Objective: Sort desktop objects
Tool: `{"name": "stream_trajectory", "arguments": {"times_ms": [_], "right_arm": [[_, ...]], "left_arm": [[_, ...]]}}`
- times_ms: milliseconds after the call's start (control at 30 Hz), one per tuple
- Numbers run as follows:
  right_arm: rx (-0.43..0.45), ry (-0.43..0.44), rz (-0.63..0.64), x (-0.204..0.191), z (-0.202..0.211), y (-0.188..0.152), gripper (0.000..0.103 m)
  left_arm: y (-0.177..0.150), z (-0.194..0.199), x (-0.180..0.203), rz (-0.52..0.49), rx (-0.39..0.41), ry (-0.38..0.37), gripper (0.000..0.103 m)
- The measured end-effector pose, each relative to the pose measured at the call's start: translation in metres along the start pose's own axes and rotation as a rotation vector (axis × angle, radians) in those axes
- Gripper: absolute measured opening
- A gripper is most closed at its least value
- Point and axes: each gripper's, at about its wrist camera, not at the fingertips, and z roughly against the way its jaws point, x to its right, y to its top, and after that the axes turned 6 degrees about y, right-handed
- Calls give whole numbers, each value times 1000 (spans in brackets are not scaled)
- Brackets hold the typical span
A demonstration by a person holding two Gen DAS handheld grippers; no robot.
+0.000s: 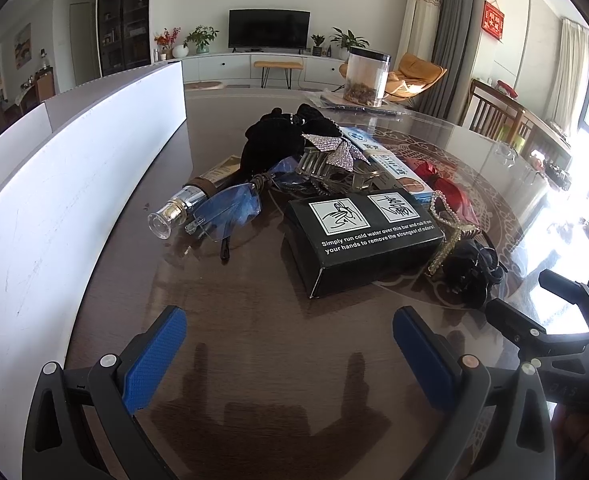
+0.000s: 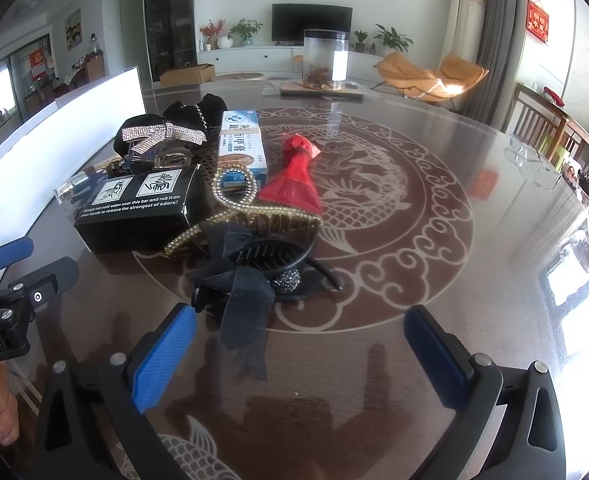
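Ahead of both grippers, bench [image 1: 254,320] carries the clutter. Left gripper [image 1: 290,334] spread wide, empty; black box [image 1: 364,236] dead ahead, glasses [image 1: 230,210] ahead-left. Right gripper [image 2: 300,338] likewise agape, empty; black bow hair claw [image 2: 254,272] just beyond its left finger.

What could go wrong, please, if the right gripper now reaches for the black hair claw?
1. The black hair claw touches the gold beaded clip, so lifting might drag it.
2. Its loose ribbon could snag on the right gripper.
3. The nearby left gripper might collide.
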Motion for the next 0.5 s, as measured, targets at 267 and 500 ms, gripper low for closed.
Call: {"name": "stream_trajectory", "arguments": {"times_ms": [267,500], "right_arm": [[-1,0,-1,1,0,0,103],[-1,0,-1,1,0,0,103]], "left_arm": [[1,-1,-3,15,-7,-13,103],[1,-3,-6,37,-17,-26,103]]}}
